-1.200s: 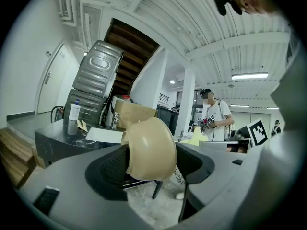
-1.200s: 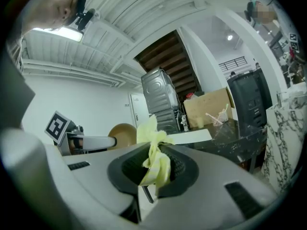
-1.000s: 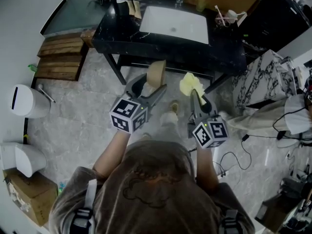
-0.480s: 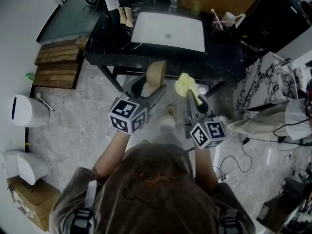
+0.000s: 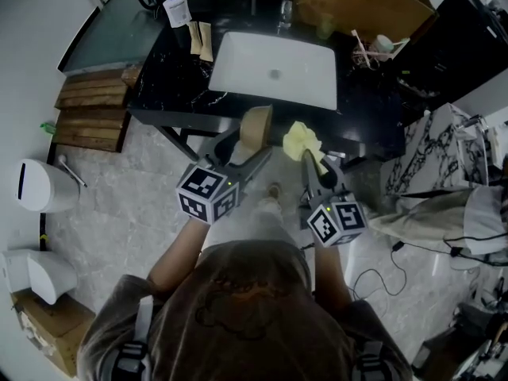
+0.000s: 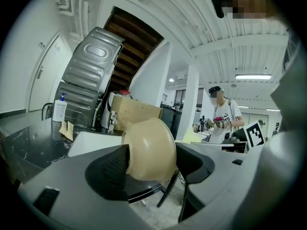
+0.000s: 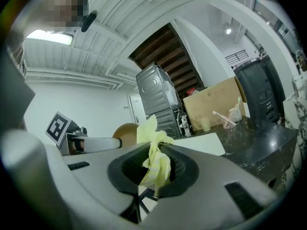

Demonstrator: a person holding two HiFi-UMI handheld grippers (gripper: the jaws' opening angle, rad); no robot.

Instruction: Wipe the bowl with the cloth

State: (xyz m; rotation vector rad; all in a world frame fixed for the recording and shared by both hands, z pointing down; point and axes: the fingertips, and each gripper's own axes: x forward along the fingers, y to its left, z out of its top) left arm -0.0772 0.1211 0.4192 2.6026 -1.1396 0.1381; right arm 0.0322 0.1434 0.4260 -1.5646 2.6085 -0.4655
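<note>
Before the white sink [image 5: 274,71], left tool [image 5: 244,148] grips bowl [image 5: 255,125], right tool [image 5: 312,159] pinches cloth [image 5: 302,140]

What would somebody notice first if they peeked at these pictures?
Probably the tan bowl, held on its side in the left gripper in front of the person. Right beside it, the right gripper pinches a bright yellow cloth, not yet touching the bowl. Beyond both sits a white sink in a black counter.

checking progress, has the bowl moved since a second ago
Yes. The bowl has moved forward toward the white sink; it now overlaps the front edge of the black counter.
</note>
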